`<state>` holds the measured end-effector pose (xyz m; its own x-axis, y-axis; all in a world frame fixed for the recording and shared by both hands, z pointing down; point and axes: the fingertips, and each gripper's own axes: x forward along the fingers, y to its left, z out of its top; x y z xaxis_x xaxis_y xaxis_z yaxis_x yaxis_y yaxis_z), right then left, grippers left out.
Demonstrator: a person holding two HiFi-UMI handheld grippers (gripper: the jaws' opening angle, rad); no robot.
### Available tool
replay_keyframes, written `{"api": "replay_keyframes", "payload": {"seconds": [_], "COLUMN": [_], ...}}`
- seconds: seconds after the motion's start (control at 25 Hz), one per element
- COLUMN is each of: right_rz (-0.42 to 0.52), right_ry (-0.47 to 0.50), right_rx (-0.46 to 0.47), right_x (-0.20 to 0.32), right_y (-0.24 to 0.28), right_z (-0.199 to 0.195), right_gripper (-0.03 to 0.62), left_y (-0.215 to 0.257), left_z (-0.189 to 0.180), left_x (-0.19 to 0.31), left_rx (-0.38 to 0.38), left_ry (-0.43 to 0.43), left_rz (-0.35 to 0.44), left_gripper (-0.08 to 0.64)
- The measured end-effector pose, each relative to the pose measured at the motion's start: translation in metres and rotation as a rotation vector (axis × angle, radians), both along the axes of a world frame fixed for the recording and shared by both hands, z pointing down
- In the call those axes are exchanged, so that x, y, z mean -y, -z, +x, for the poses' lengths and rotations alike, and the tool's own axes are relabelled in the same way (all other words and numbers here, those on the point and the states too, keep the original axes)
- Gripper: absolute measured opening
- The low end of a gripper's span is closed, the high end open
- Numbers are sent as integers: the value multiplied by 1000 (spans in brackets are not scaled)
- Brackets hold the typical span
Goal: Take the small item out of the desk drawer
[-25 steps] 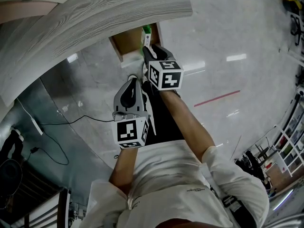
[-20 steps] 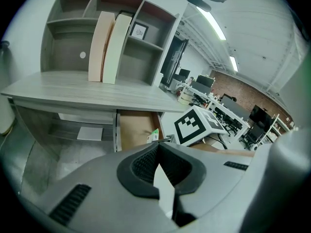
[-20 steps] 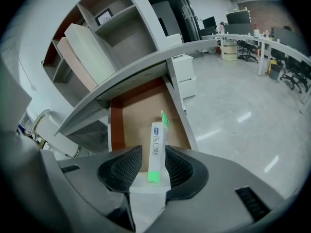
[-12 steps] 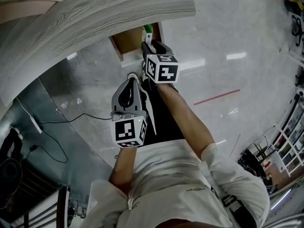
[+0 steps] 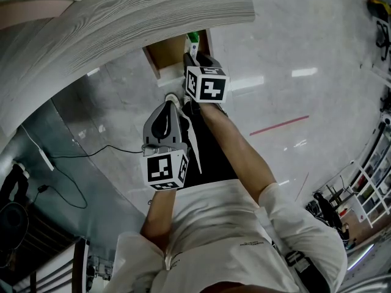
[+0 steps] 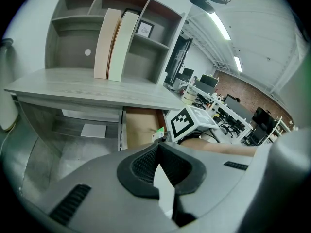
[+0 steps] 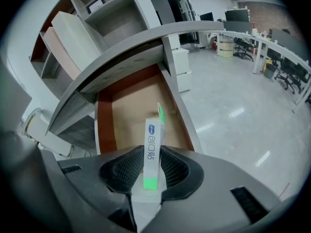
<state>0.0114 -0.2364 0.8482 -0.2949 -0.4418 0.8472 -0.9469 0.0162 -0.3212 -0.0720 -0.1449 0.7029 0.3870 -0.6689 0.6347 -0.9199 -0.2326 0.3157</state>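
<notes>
The desk drawer stands pulled out under the grey desk top, and its brown floor is otherwise bare. A small white box with green ends stands upright between the pads of my right gripper, which is shut on it; the jaws have just been closing on it. In the head view the box pokes out above the right gripper over the drawer's right side. My left gripper hangs nearer my body, shut and with nothing in it. From the left gripper view the box shows beside the right gripper's marker cube.
Shelves with two upright binders stand on the desk. A black cable and a power strip lie on the glossy floor at the left. Office desks and chairs fill the far right.
My right gripper has shifted a little toward the drawer with the box between its jaws. The left gripper has stayed where it was.
</notes>
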Motion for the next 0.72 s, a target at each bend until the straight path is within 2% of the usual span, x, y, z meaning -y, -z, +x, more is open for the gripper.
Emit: {"api": "replay_keyframes", "payload": {"seconds": [0.32, 0.72], "right_rz": [8, 49], "right_ry": [-33, -15], "right_rx": [3, 19], "right_x": [0, -8], "right_y": [3, 34], "right_z": [6, 4], "right_gripper": [120, 118], "left_y": [3, 19], "left_z": [-5, -15], "left_x": [1, -6], "left_rx": [-17, -4], "left_ry": [14, 8], "left_rz": [15, 41], "left_gripper": [15, 15]}}
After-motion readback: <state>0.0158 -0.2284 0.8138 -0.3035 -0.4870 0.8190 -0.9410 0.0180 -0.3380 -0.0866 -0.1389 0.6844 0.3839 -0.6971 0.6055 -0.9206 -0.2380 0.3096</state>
